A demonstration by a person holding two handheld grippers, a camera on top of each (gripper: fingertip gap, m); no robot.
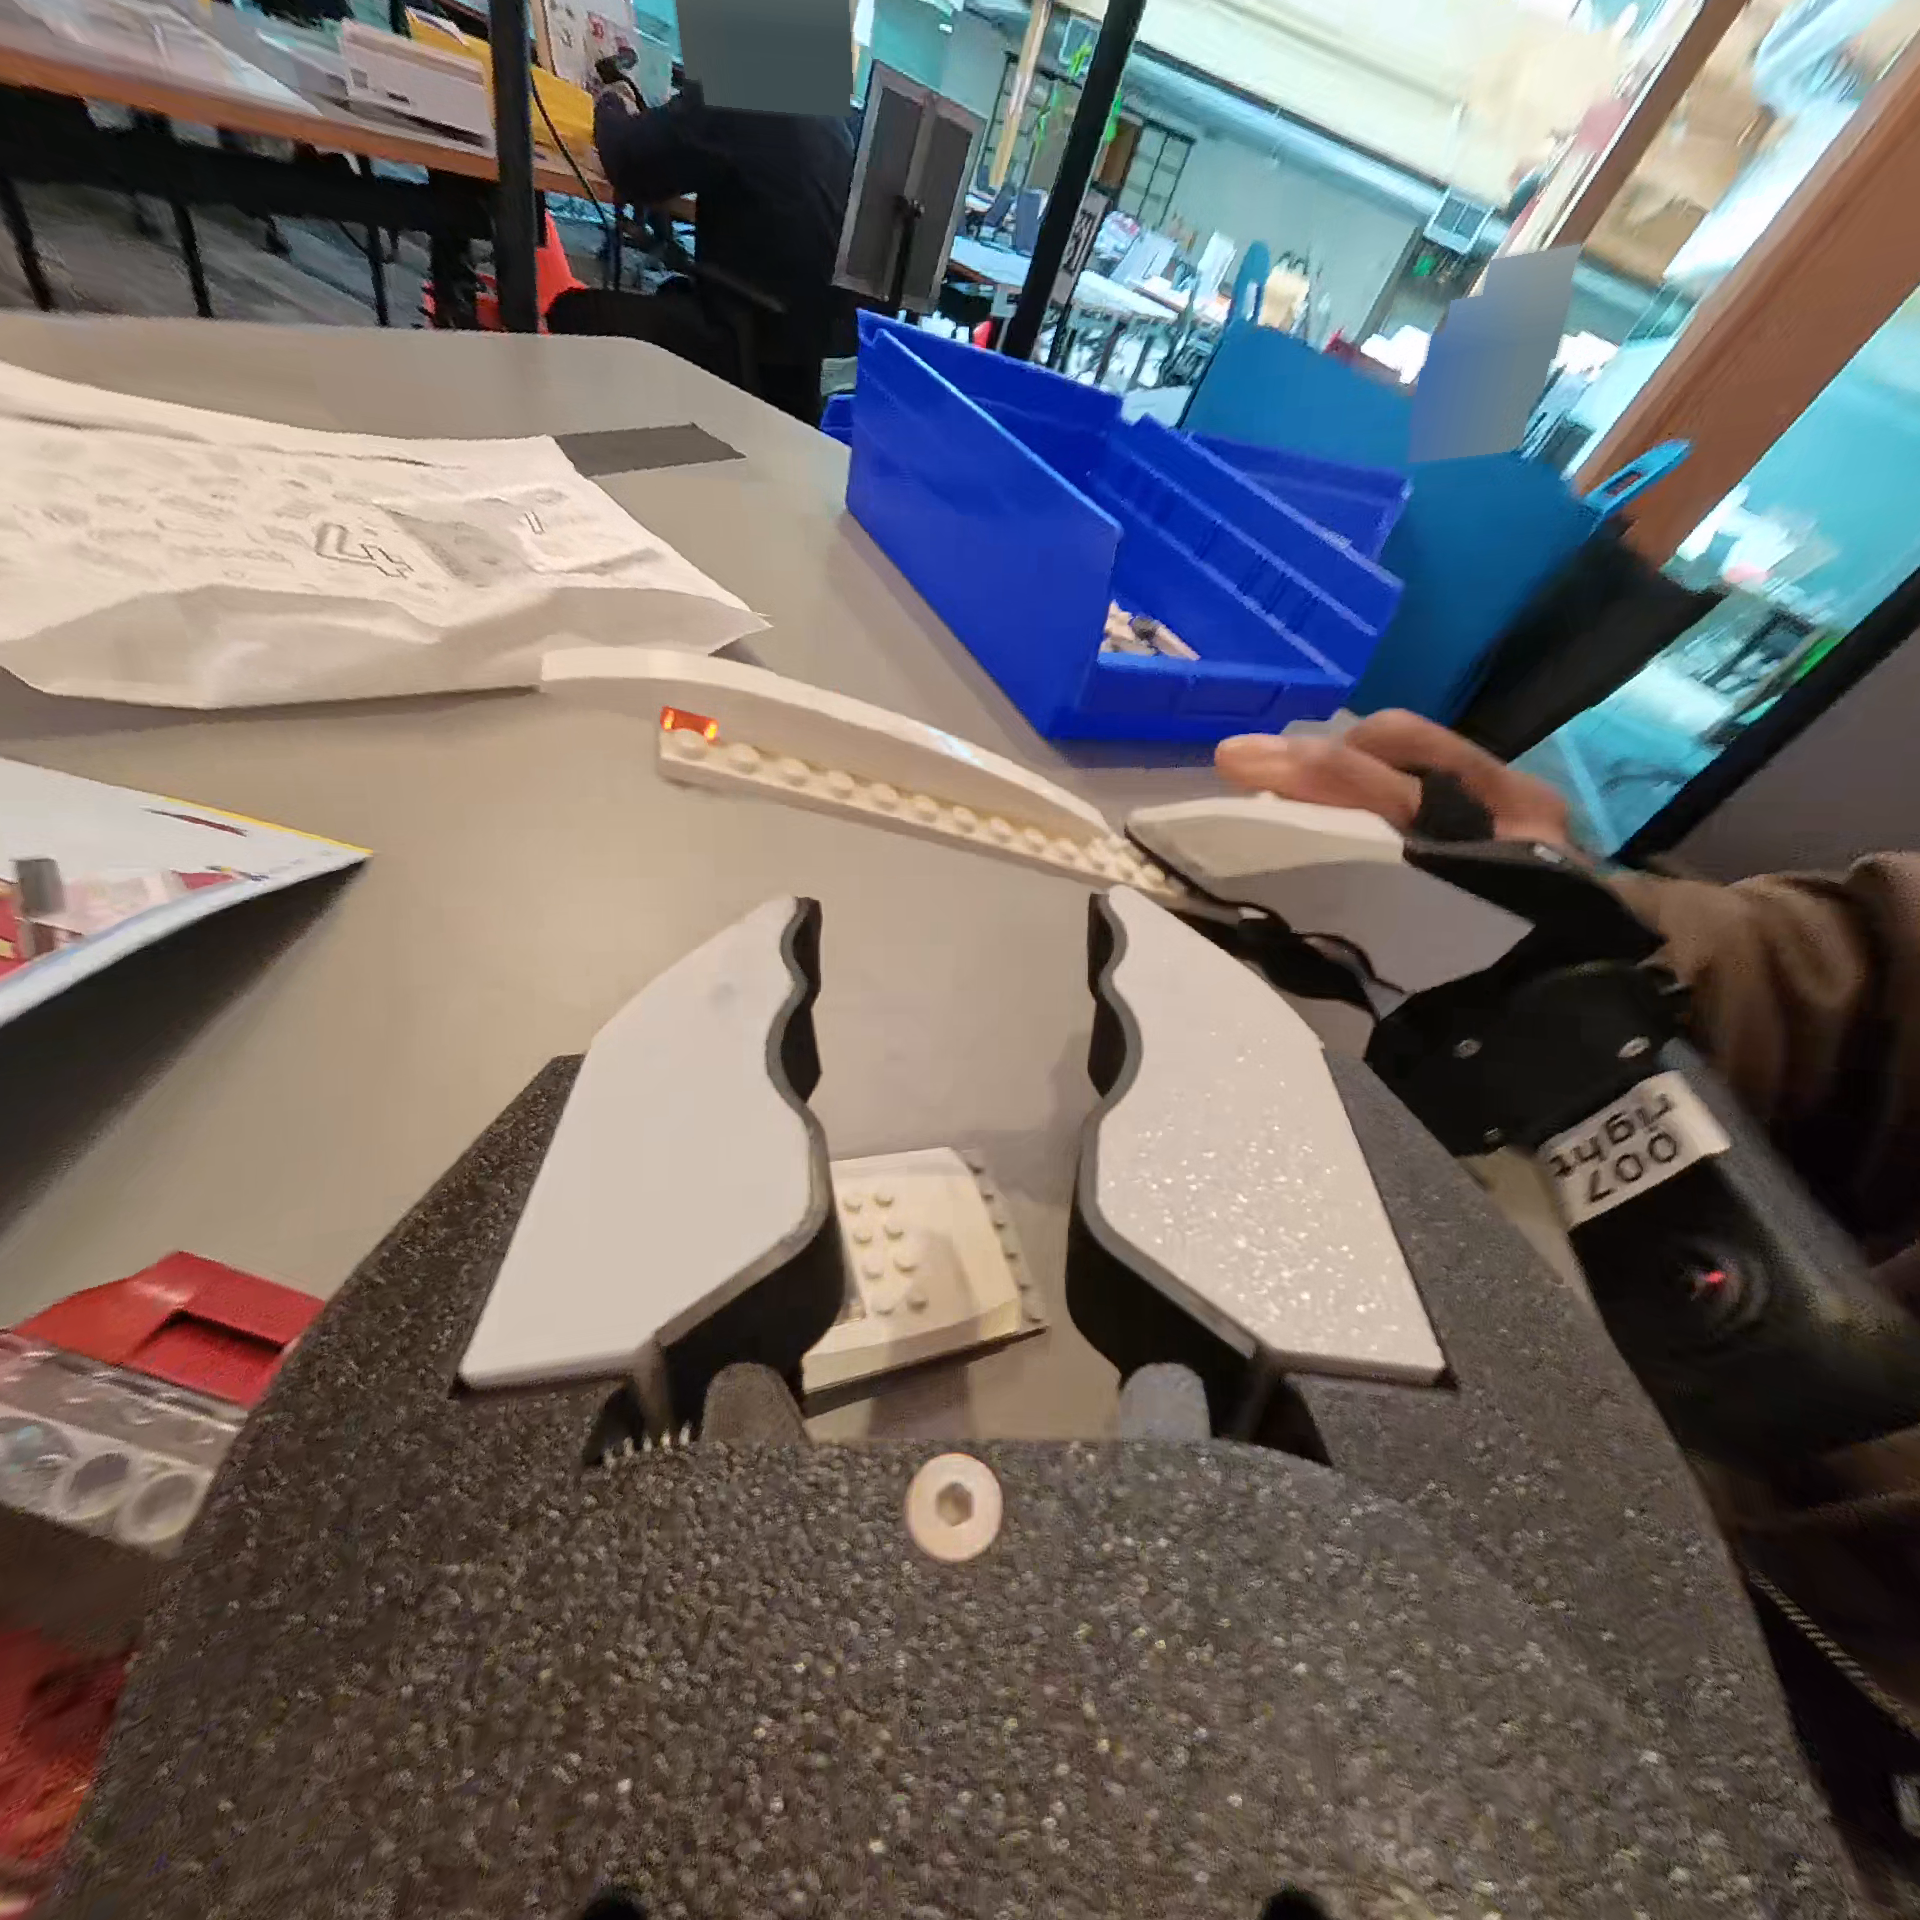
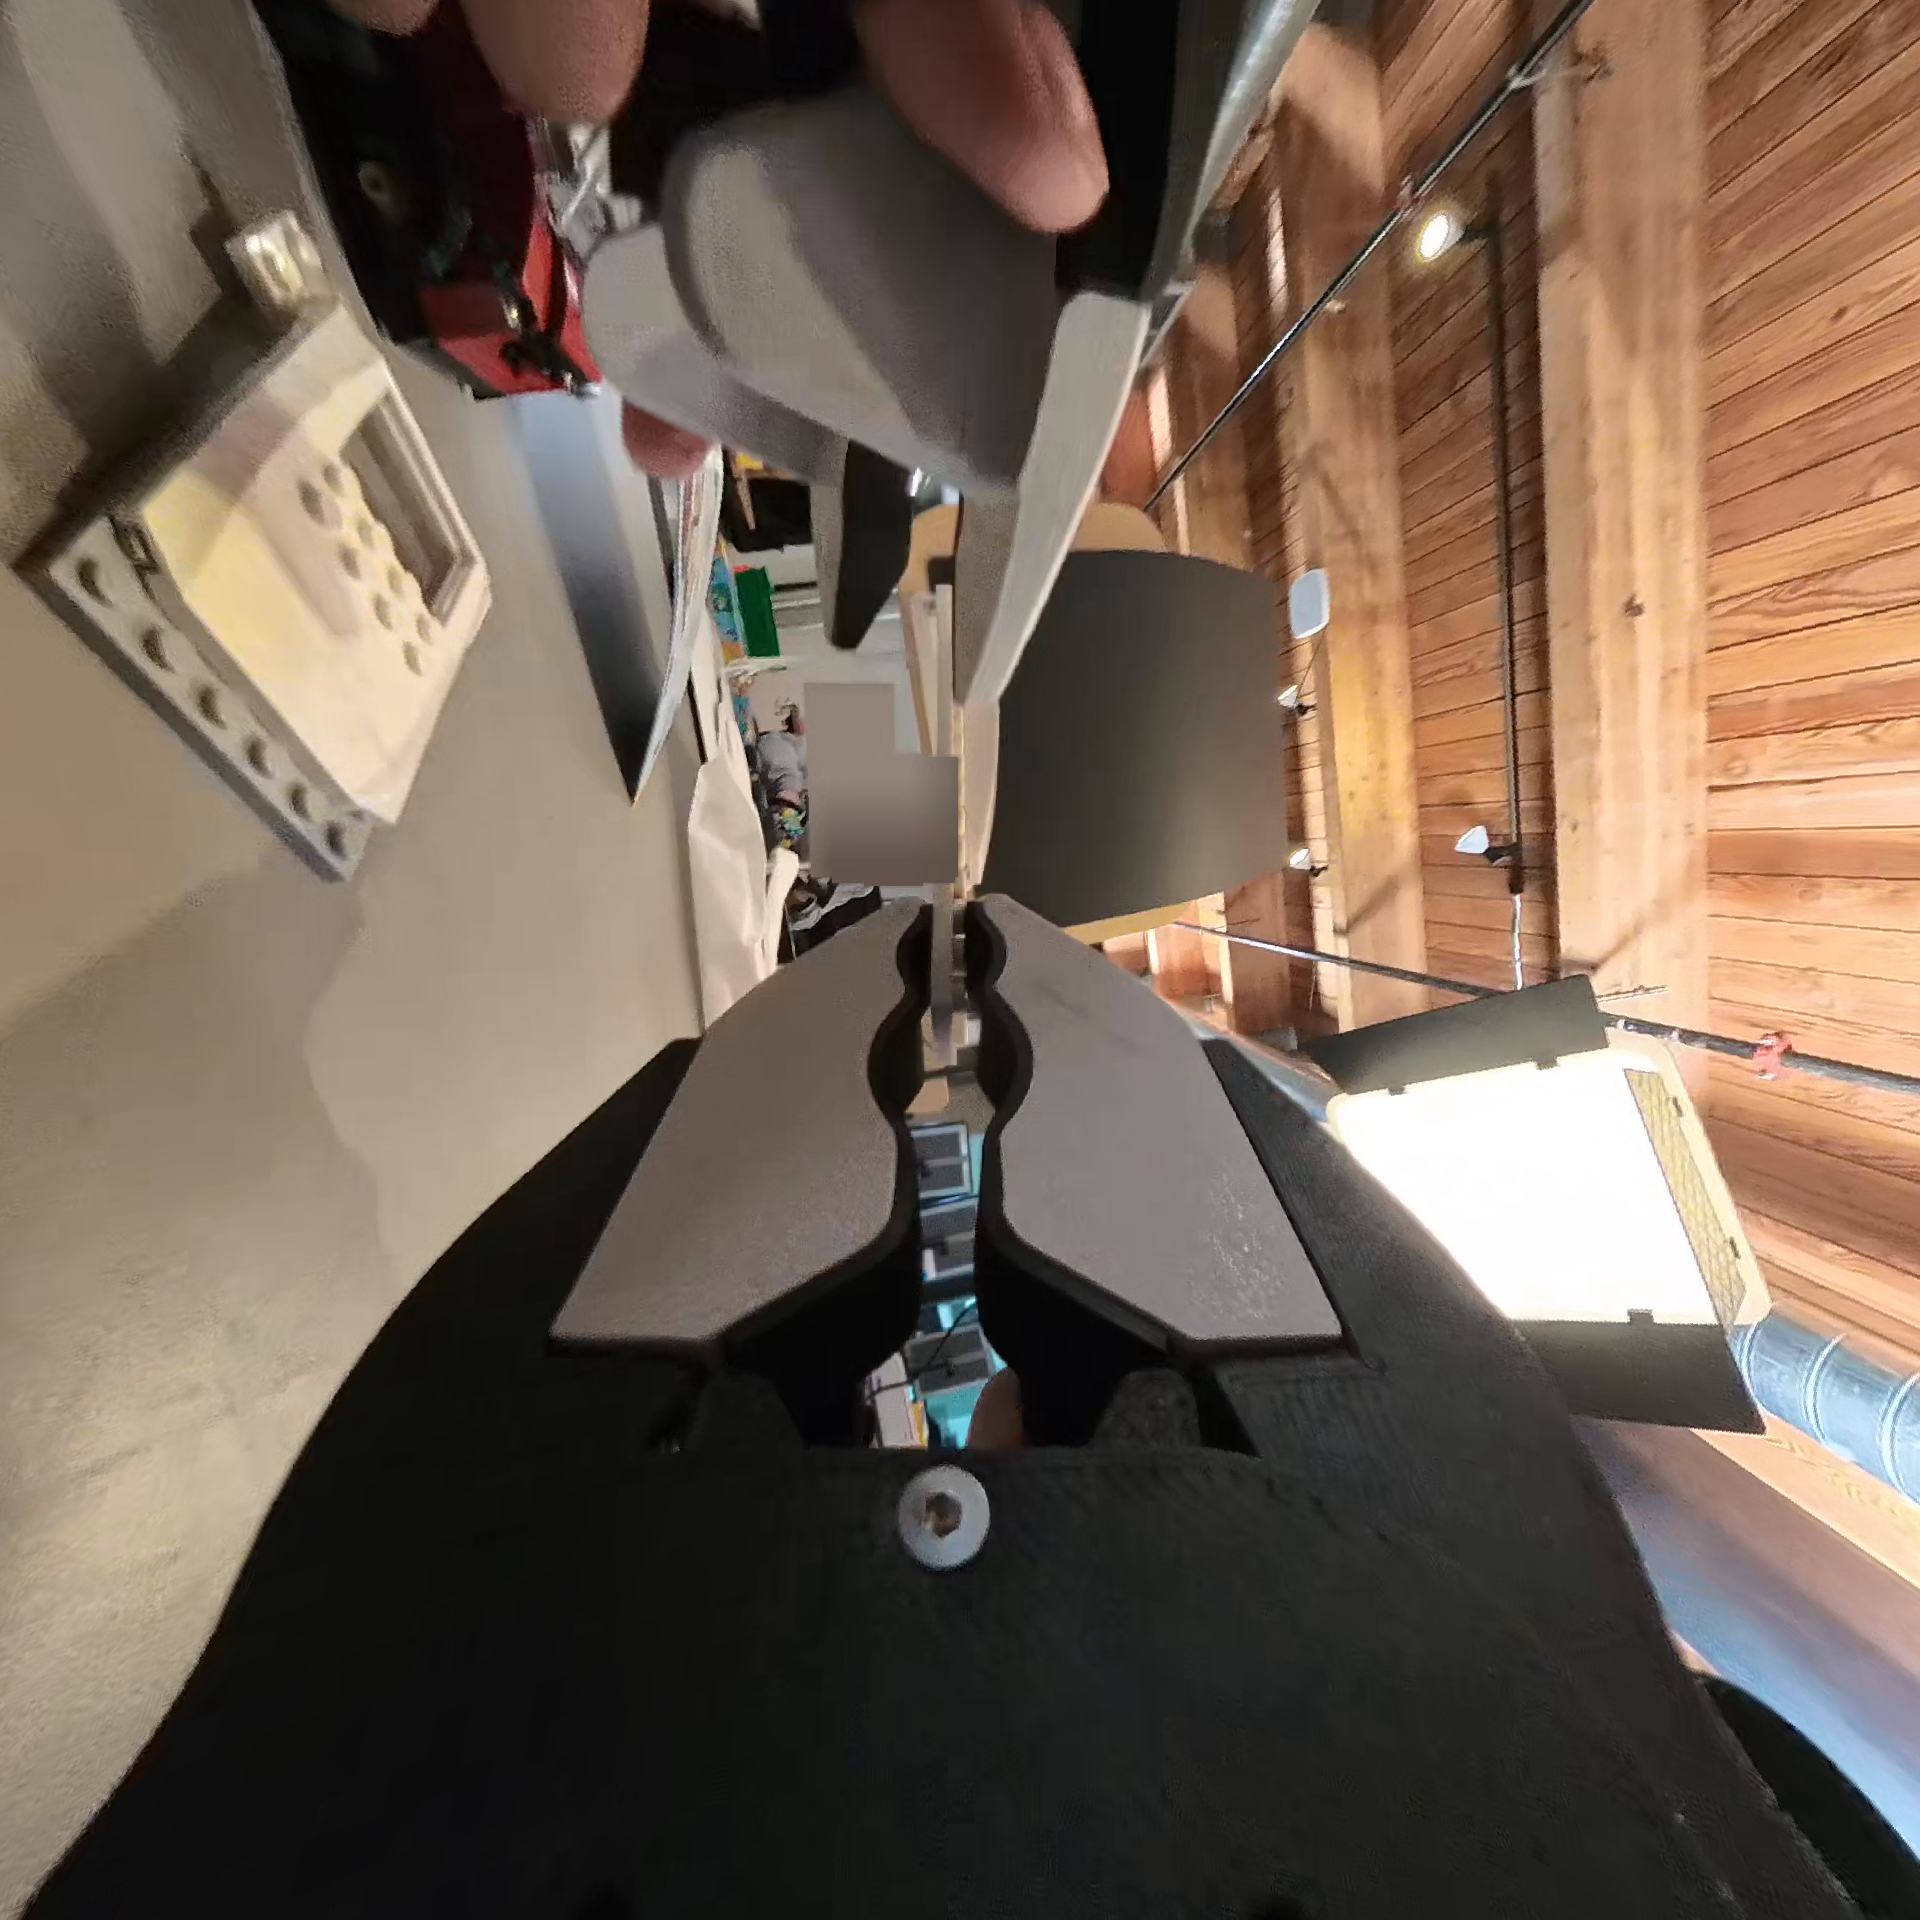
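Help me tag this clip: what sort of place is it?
Probably a shared workshop or lab: a grey table with toy-brick parts like a white wing plate, blue bins, and more worktables with a person behind.

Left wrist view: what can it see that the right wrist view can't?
Only the left wrist view shows the blue bins, the printed paper sheets and the open left gripper. Only the right wrist view shows the wooden plank wall and a bright lamp panel. Both show the grey table, the small studded plate and the long white studded piece gripped by the right gripper.
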